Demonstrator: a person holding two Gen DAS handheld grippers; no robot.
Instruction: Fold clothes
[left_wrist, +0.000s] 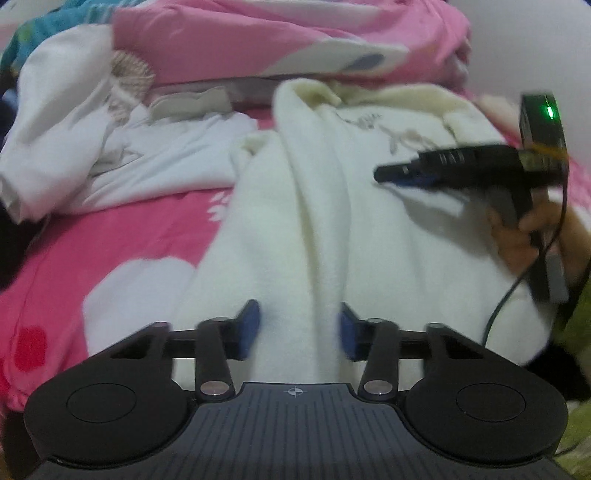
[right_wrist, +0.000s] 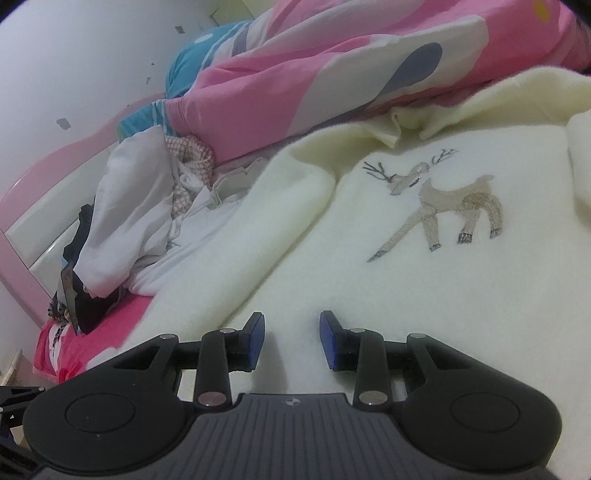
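- Sweater (right_wrist: 424, 258), cream w/ deer motif (right_wrist: 439, 206), lies spread on pink bedsheet (left_wrist: 110, 236); landmark = the deer.
- Step, my read: start of fold, both grippers settling on the garment's near part, below the deer. No fold made yet.
- Left gripper (left_wrist: 297, 328): pads apart, a raised ridge of cream fabric between them; can't tell if pads press it — blur. No clear pinch.
- Right gripper (right_wrist: 291, 341): fingers apart, flat knit under the gap, nothing clamped. In left view it sits just beside the deer, person's hand (left_wrist: 524, 236) on the grip.
- Next, judged: close both on the hem/edge, lift and carry toward the deer; needs even pull or the soft knit bunches.
- Other clothes: white pile (right_wrist: 129, 221) well left of deer; pink quilt (right_wrist: 332, 74) beyond it.
- Hidden: hem under the gripper bodies, right sleeve cut off at frame edge, left view blurred, dark items by the pile unclear.
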